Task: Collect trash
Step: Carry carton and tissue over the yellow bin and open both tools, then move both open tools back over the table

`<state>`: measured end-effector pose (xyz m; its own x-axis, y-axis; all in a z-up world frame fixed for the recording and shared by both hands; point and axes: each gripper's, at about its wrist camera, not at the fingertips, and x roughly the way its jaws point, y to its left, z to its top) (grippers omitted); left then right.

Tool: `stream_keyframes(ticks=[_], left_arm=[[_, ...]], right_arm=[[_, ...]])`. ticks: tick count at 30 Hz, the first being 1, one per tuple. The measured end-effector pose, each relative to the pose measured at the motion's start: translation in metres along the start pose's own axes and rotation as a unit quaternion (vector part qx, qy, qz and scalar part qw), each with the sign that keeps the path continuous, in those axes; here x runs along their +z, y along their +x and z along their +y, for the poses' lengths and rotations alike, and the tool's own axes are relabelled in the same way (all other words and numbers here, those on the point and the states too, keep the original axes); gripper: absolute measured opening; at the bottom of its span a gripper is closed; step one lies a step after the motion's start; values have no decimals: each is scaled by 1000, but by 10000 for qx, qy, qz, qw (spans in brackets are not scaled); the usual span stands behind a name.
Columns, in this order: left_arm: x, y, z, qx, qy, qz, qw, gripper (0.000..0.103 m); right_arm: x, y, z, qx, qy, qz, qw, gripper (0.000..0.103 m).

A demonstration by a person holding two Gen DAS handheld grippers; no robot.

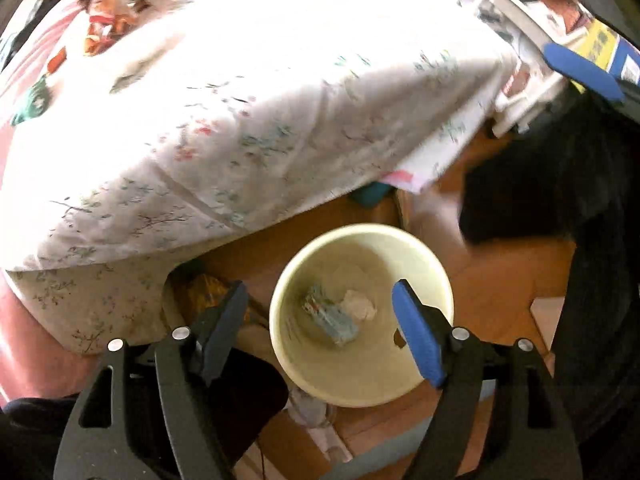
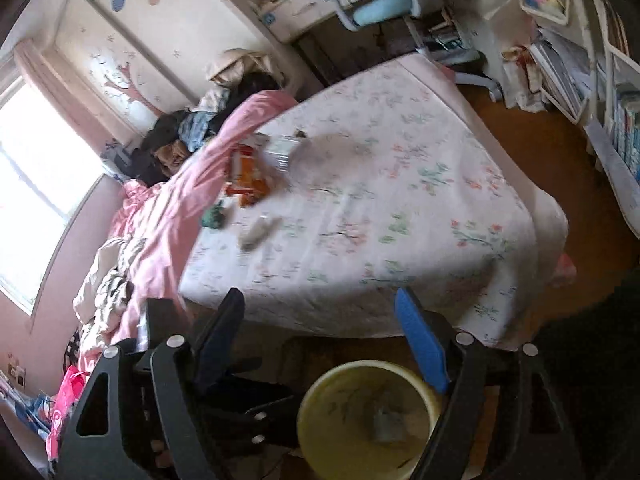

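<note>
In the left wrist view I look straight down into a cream bin (image 1: pixel 424 256) on the wooden floor. A bluish wrapper (image 1: pixel 332 318) and a crumpled white paper (image 1: pixel 358 304) lie at its bottom. My left gripper (image 1: pixel 318 292) hangs open over the bin's mouth with nothing between its fingers. In the right wrist view my right gripper (image 2: pixel 318 300) is open and empty above the bed's near edge, with the bin (image 2: pixel 320 424) below it. On the floral sheet (image 2: pixel 400 200) lie orange packets (image 2: pixel 248 176), a green crumpled scrap (image 2: pixel 214 216), a grey wrapper (image 2: pixel 260 232) and a white box (image 2: pixel 282 150).
A pink duvet (image 2: pixel 168 216) and piled clothes (image 2: pixel 188 132) cover the bed's left side under a window (image 2: pixel 36 184). A desk with a blue chair (image 2: pixel 376 12) stands at the far end. Bookshelves (image 2: pixel 560 60) line the right wall beyond a strip of wooden floor (image 2: pixel 560 168).
</note>
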<state>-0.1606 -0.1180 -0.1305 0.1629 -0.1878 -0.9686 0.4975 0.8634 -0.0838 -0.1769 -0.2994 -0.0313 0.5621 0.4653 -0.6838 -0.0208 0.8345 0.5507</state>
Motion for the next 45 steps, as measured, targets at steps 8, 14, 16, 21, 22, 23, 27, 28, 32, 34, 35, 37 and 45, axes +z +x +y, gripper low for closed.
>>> stream_keyframes(ticks=[8,14,16,21,22,23,27,28,32,34,35,37,45], left_arm=[[-11,-1,12,-20,-173,-66,9998,72],[-2,-9,28,-186,-611,-317,9975,72],[-1,-13,35,-230,-737,-437,9961,72],[3,-23,56,-321,-1190,-666,9901,72],[4,-26,58,-353,-1243,-730,9889,72],[3,-30,61,-365,-1302,-819,9874,73],[-2,-43,71,-281,-1468,-1148,9821,74],[-2,-48,75,-256,-1540,-1259,9797,75],[-1,-69,91,-31,-1825,-1856,9655,79],[4,-79,100,151,-1903,-2088,9591,81],[7,-84,107,223,-1975,-2218,9546,81],[12,-92,122,280,-2195,-2380,9457,82],[21,-99,219,527,-3517,-2400,9033,82]], right_arm=[[-16,21,28,209,-247,321,9990,75],[-18,23,33,271,-281,382,9985,76],[-18,25,31,302,-202,371,9986,76],[-17,34,31,359,-147,436,9983,76],[-18,36,31,367,-155,456,9982,77],[-18,40,32,370,-175,488,9980,77],[-14,47,38,400,-383,516,9971,78],[-12,49,40,418,-442,500,9969,78],[11,53,51,449,-911,253,9945,81],[23,58,55,401,-1149,161,9924,83],[29,62,56,369,-1269,125,9911,83],[44,70,59,321,-1479,74,9884,83],[90,104,58,4,-2101,-151,9776,83]])
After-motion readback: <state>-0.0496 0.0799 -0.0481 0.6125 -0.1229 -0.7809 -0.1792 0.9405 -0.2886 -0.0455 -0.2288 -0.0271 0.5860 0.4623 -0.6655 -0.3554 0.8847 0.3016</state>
